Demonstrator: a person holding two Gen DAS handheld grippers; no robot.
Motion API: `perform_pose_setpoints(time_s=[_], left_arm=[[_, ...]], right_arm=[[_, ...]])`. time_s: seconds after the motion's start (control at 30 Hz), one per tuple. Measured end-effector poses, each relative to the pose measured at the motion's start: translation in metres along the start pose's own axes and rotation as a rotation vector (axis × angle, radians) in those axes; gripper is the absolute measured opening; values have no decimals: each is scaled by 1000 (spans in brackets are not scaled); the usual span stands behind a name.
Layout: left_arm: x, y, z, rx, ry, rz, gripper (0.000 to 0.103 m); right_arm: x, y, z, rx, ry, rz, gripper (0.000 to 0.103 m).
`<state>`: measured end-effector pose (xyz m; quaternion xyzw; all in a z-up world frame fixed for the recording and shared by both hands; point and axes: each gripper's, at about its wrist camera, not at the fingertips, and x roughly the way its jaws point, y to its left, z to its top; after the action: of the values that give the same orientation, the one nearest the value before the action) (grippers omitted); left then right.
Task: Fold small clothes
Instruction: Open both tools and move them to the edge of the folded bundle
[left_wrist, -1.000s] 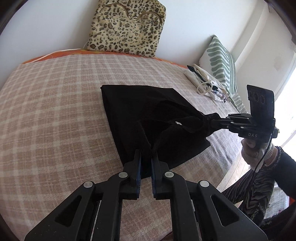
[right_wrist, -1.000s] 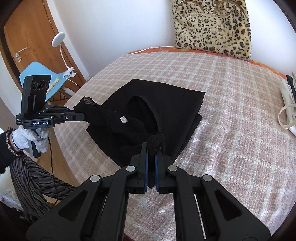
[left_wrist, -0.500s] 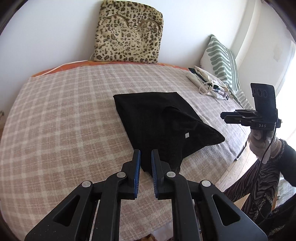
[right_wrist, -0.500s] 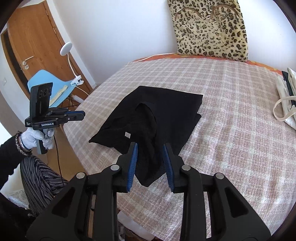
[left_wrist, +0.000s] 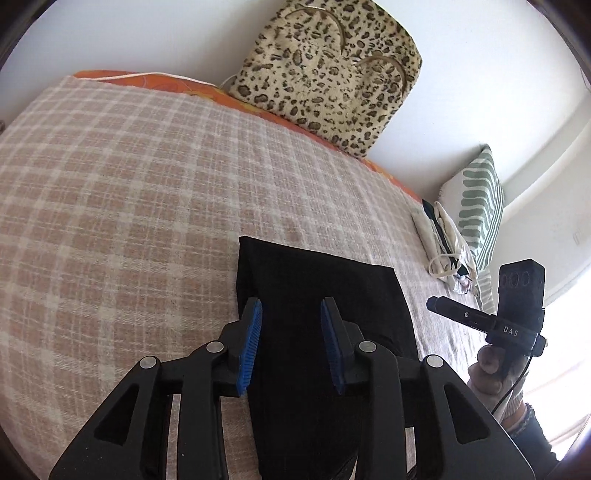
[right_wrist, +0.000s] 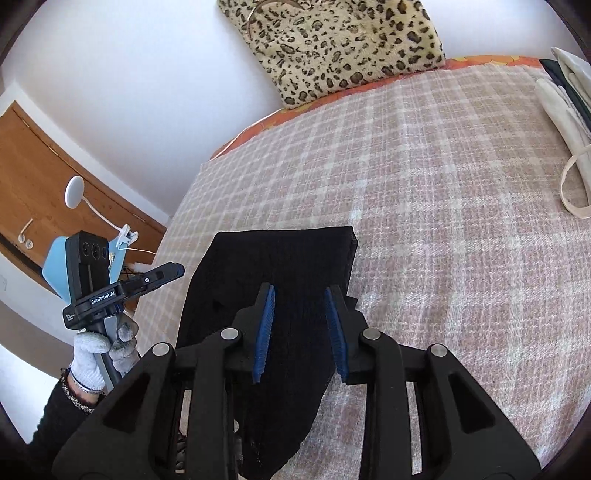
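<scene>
Tongs, left (left_wrist: 291, 343): jaws have just been opening and stand partly apart. The black garment (left_wrist: 325, 295) shows between the blue pads (left_wrist: 251, 347), but the pads do not press on it; nothing is held.
Tongs, right (right_wrist: 299, 328): jaws have just been opening and are parted to a similar width. Black cloth lies under and between them, with no grip on it.
Garment, place: lying on the checked blanket (left_wrist: 129, 184) of the bed, close to the near edge. The near end appears to reach or overhang that edge; the tongs hide this part.
Garment, shape: folded into a narrow panel, far edge straight and square-cornered.
Garment, long axis: runs away from the person, from the near edge toward the leopard-print cushion (left_wrist: 328, 70) at the wall.
Risk, slippage: if the near end does overhang, its weight could drag the fold open or pull the garment off the bed.
Risk, re-grip: closing on only the top layer would peel the fold apart when lifted.
Risk, snag: tongs drawn away low could catch the cloth and skew the edges.
Surroundings: a pale cloth bag (left_wrist: 447, 247) and a striped pillow (left_wrist: 476, 199) lie well apart on the right; a wooden door (right_wrist: 37, 192) stands to the left.
</scene>
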<state>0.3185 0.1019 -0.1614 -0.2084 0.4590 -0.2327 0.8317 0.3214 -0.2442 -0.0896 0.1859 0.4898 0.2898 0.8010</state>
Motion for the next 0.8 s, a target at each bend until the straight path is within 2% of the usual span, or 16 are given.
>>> perform_pose_setpoints(time_s=[0.1, 0.2, 0.33, 0.47, 0.57, 0.63, 0.8], left_arm=[[4, 9, 8, -48, 2, -23, 36], [10, 15, 13, -86, 20, -24, 37], [17, 15, 14, -86, 33, -35, 37], [24, 18, 10, -71, 58, -37, 36], [27, 22, 9, -83, 65, -47, 34], [26, 18, 10, -67, 58, -67, 24], [30, 11, 10, -41, 67, -83, 21]], right_arm=[[17, -4, 9, 24, 25, -33, 30], [32, -8, 15, 49, 49, -44, 30], [40, -12, 18, 73, 65, -5, 30], [46, -15, 20, 80, 71, -10, 30], [47, -21, 19, 100, 75, -12, 30], [46, -25, 18, 122, 73, 9, 30], [44, -23, 16, 114, 79, 40, 30]])
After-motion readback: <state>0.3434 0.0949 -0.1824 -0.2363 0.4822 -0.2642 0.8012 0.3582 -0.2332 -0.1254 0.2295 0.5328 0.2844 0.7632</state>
